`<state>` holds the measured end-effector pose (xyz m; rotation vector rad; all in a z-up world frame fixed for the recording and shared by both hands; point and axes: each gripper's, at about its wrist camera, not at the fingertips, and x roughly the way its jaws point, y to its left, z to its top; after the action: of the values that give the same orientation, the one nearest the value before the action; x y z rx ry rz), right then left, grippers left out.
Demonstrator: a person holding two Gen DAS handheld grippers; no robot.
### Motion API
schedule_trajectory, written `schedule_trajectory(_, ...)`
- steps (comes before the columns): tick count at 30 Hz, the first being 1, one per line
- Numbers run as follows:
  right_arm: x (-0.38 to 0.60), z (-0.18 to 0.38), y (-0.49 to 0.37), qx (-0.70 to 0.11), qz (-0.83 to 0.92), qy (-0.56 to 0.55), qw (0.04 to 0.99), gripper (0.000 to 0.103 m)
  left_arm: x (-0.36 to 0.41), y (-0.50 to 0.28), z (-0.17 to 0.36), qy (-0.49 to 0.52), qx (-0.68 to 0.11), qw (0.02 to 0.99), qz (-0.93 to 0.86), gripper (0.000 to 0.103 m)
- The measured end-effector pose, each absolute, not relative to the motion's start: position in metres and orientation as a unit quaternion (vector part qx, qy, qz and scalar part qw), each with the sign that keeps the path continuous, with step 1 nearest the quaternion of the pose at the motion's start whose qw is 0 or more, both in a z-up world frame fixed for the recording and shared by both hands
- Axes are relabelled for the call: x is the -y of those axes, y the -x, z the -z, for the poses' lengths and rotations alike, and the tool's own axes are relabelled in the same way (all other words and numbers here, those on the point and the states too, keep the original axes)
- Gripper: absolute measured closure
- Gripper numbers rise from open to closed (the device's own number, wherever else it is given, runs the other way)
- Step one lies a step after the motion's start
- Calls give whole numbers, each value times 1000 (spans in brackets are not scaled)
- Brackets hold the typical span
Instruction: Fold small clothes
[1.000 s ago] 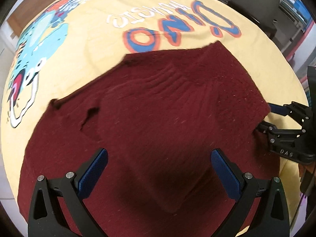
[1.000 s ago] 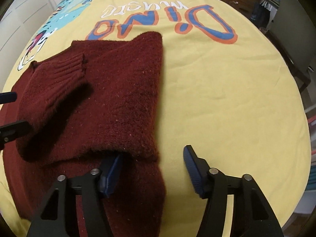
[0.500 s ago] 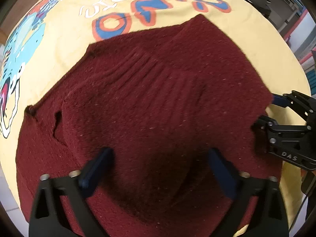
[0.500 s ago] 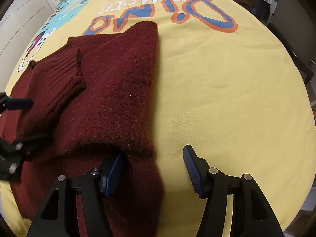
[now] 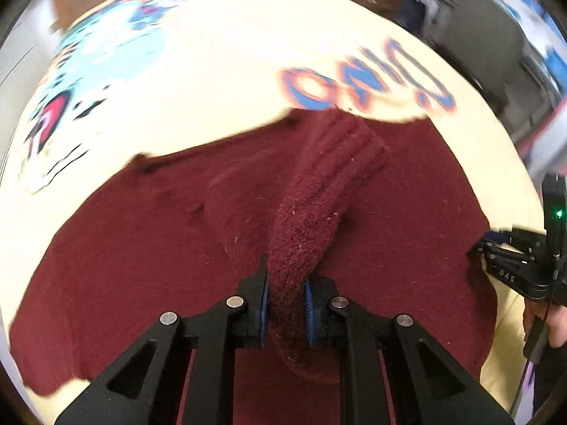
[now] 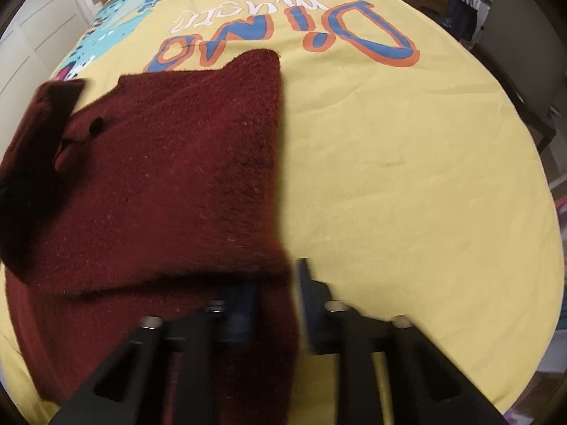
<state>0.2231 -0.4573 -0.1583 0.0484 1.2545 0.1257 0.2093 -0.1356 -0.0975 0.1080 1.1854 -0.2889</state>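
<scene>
A dark red knitted sweater [image 5: 141, 248] lies on a yellow dinosaur-print bed sheet [image 5: 212, 88]. My left gripper [image 5: 285, 283] points steeply down over it, jaws closing. Its blue pads pinch a raised ridge of the sleeve, whose ribbed cuff [image 5: 347, 148] stands up beyond them. In the right wrist view the sweater [image 6: 177, 159] is folded, with its right edge running towards the camera. My right gripper [image 6: 273, 283] is blurred, its jaws closing on that near right edge. It also shows as the right gripper [image 5: 514, 258] at the sweater's right side.
Bare yellow sheet [image 6: 407, 177] spreads to the right of the sweater, with "DINO" lettering [image 6: 354, 32] beyond it. A grey chair [image 6: 524, 35] stands past the bed's right side and white cupboard doors [image 6: 28, 35] on the left. A hand [image 5: 556, 322] holds the right gripper.
The left gripper's wide-open jaws came together on a pinched ridge of the sleeve, and the view shifted across the sweater. The right gripper's half-open jaws closed on the sweater's near edge without moving away.
</scene>
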Motion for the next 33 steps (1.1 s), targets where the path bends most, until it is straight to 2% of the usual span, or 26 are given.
schedule_trajectory(6,461,161,-223,-591,-50,-30,805,90,80,-203,111,23,-561,823,87,89)
schedule_trajectory(9,462,163,-222,-594,-48,-34,802,90,66,-191,123,51,-570,816,77,85)
schedule_trajectory(13,459,162,-221,-596,-45,-27,801,90,54,-175,130,75,-594,797,85,84)
schedule_trajectory(22,456,157,-218,-595,-44,-18,802,90,20,-159,136,85,-615,783,38,72)
schedule_trajectory(25,454,151,-216,-592,-45,-11,804,87,5,-159,126,97,-606,789,16,49)
schedule_trajectory(27,453,146,-215,-590,-42,-5,806,80,-2,-161,120,102,-602,792,12,19)
schedule_trajectory(29,454,140,-212,-584,-36,2,811,73,-13,-162,113,113,-594,797,10,11)
schedule_trajectory(30,455,136,-210,-582,-36,3,813,66,-17,-165,110,119,-591,798,8,8)
schedule_trajectory(32,458,131,-207,-577,-37,1,816,54,-27,-170,110,131,-588,799,7,5)
schedule_trajectory(33,459,129,-205,-576,-37,1,817,53,-29,-174,112,138,-588,797,6,5)
